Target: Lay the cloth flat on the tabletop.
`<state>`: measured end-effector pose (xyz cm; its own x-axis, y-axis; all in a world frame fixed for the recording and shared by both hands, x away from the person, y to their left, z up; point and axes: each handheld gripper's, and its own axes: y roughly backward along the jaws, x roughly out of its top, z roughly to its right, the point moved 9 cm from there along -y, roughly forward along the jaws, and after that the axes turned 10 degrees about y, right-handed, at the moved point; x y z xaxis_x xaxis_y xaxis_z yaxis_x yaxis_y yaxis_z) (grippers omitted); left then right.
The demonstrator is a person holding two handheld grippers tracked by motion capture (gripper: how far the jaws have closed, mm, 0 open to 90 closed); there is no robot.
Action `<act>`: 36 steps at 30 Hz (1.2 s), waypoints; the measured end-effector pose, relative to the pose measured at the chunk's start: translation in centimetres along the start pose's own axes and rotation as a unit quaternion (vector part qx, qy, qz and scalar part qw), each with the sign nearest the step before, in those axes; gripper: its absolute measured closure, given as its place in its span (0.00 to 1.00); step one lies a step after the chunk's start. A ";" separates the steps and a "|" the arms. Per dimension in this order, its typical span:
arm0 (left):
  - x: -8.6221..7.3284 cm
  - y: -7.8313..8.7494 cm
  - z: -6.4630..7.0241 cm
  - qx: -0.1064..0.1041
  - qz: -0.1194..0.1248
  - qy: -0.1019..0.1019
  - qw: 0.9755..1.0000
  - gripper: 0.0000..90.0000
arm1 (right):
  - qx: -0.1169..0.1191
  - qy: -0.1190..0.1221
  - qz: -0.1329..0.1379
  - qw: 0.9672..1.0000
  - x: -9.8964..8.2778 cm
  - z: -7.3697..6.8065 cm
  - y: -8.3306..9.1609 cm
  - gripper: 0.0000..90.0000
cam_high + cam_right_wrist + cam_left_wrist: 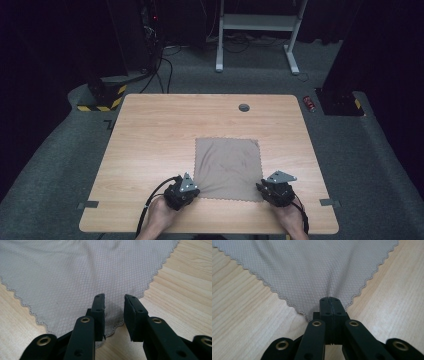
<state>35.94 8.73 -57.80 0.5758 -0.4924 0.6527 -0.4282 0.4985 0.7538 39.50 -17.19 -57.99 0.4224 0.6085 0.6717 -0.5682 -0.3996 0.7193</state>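
Grey microfibre cloth [227, 169] flat on bench [150, 135]. Left gripper [329, 301] fingers pinch its near-left corner (fabric puckers ahead). Right gripper [114, 302] fingers narrowly apart, straddling the near-right corner.

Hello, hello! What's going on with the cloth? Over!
Left gripper shut on cloth corner. Right gripper open over other near corner. Nothing in the way.

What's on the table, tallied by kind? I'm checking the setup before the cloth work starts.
Grey cloth: 1, lying flat
Grippers: 2, the left gripper shut on a near corner of the cloth, the right gripper open over the other near corner
Grommet set in the wooden table: 1
Total: 4
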 end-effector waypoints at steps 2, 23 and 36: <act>0.0 0.1 0.0 -0.004 -0.008 0.001 1.000 0.98 | 0.001 0.001 -0.006 1.000 0.1 -0.2 0.0 0.77; 2.3 -1.9 -4.1 0.043 0.025 0.080 0.996 0.52 | 0.033 0.020 0.014 0.999 0.5 -2.4 0.0 0.67; 3.3 -2.6 -5.9 0.062 0.042 0.102 0.992 0.48 | 0.047 0.032 0.019 0.998 3.3 -4.4 -2.2 0.59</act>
<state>43.08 10.00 -58.01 0.6582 -0.2915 0.6941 -0.5555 0.4342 0.7091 39.05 -11.22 -58.15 0.3553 0.6329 0.6879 -0.5124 -0.4836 0.7096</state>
